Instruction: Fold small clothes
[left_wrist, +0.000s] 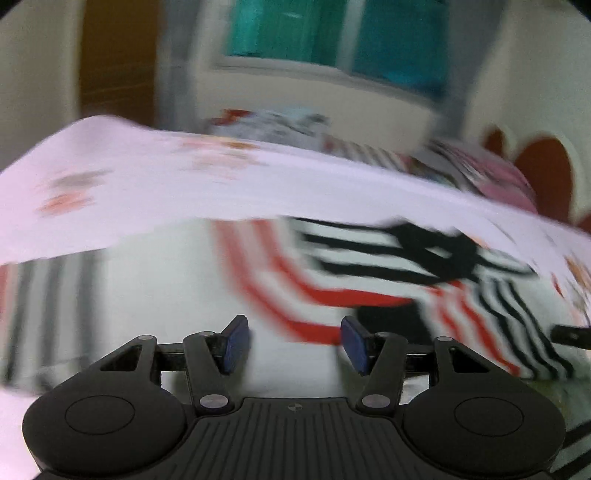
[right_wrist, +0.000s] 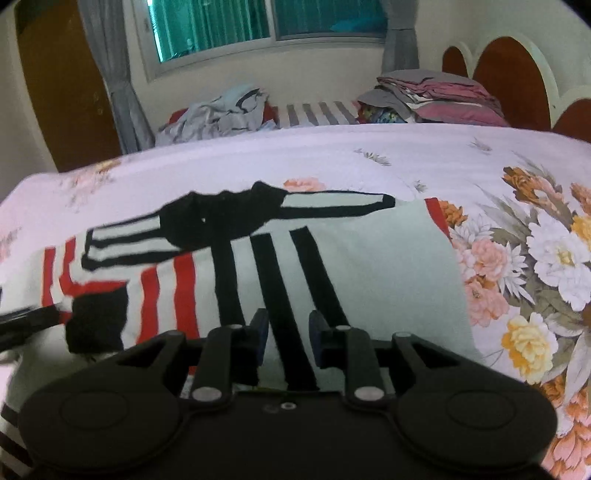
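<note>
The right tool (right_wrist: 286, 341) hangs just over a striped garment (right_wrist: 369, 266), its pads slightly apart and pinching nothing. The left tool (left_wrist: 293, 345) is spread wider, also empty. The garment lies flat on the floral bedsheet (right_wrist: 406, 158), long axis left to right, black sleeve pointing right. Only the sharp right view shows clearly the folded clothes pile (right_wrist: 436, 99) beyond; the left is motion-blurred.

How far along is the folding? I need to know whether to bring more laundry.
Done: the striped garment lies partly folded on the floral bedsheet. In hand: nothing; the right gripper and left gripper are both open above it. Left: the crumpled pile behind still looks unfolded.
</note>
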